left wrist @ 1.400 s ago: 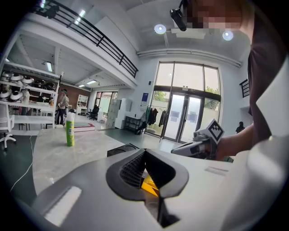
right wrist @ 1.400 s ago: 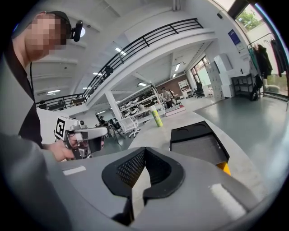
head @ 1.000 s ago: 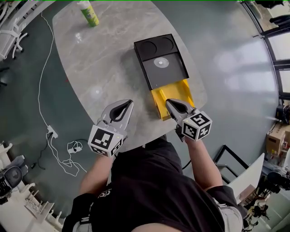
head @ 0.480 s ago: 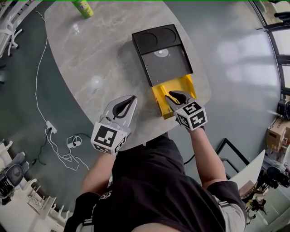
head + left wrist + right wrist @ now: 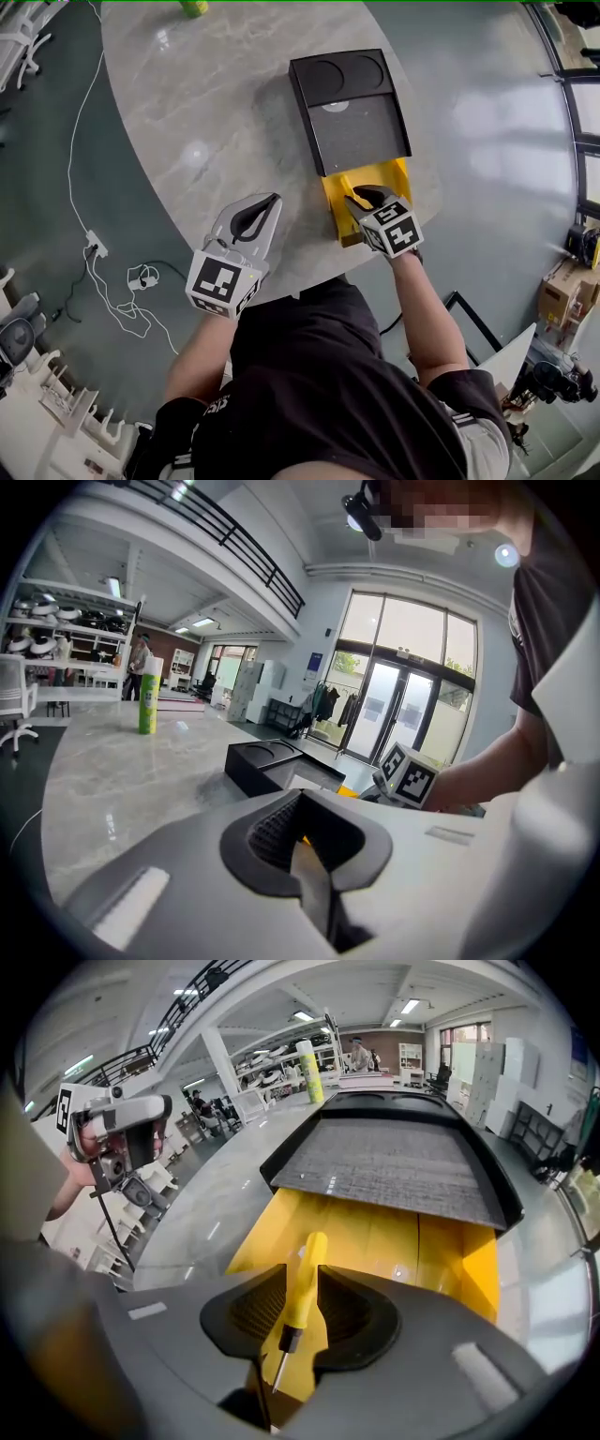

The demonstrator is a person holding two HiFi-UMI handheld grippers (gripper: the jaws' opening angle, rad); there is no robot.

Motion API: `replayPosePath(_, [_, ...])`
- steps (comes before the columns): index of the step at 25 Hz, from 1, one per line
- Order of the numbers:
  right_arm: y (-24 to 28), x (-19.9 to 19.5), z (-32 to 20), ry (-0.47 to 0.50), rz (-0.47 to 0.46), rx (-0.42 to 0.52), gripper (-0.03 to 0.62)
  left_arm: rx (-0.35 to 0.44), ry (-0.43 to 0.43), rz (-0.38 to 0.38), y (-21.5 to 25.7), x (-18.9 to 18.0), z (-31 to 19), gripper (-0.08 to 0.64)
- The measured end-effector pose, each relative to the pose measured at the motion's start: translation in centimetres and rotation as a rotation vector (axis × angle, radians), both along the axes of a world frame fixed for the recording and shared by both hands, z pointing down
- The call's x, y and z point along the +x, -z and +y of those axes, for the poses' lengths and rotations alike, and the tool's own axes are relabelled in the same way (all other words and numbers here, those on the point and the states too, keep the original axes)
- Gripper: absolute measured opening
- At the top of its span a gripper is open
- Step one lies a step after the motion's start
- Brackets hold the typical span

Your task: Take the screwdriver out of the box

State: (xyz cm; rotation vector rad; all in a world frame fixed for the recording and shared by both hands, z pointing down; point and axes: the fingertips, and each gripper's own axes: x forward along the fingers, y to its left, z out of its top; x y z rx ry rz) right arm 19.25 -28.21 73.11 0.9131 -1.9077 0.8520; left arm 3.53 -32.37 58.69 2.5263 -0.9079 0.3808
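A black box [image 5: 354, 117] lies on the grey marble table [image 5: 216, 112], its yellow drawer [image 5: 398, 173] pulled out toward me. In the right gripper view a yellow-handled screwdriver [image 5: 302, 1269] lies in the drawer [image 5: 375, 1237], metal tip pointing at me. My right gripper [image 5: 364, 199] tips steeply down into the drawer. Its jaws are opening and the screwdriver's handle lies between them; the pads do not press on it. My left gripper [image 5: 265, 208] hovers over the table's near edge, left of the drawer, shut with nothing in it.
A green bottle [image 5: 194, 7] stands at the table's far end, also in the left gripper view [image 5: 147, 697]. White cables [image 5: 103, 272] trail on the floor at the left. Chairs and shelving stand at the far left, cartons at the right.
My right gripper has sunk and tipped down into the yellow drawer, and its jaws have gone from shut to open. My left gripper has dropped a little.
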Motion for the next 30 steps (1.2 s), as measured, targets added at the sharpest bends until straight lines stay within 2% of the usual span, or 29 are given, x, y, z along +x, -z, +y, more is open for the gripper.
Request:
replayPosePath(7, [-1.4,0.1,-0.1,0.037,0.067,-0.01,0.109,-0.006,0.05,0.002,0.3,-1.7,0.6,0.003])
replayPosePath(9, [-1.4,0.2,-0.1,0.027,0.073,-0.008,0.086,0.006,0.06,0.001,1.1,-2.2,0.9,0.002])
replayPosePath(15, [0.1,0.0,-0.5,0.014,0.075,0.016,0.083,0.038,0.106,0.006,3.2,-4.2,1.1,0.002])
replayPosePath(23, [5.1,-0.8,0.0,-0.003,0.043,0.101,0.083,0.094,0.134,0.029,7.0,-5.8,3.1,0.002])
replayPosePath(30, [9.4,-2.5,1.6,-0.035,-0.046,0.167,0.081,0.129,0.155,0.029,9.2,-7.8,5.8,0.002])
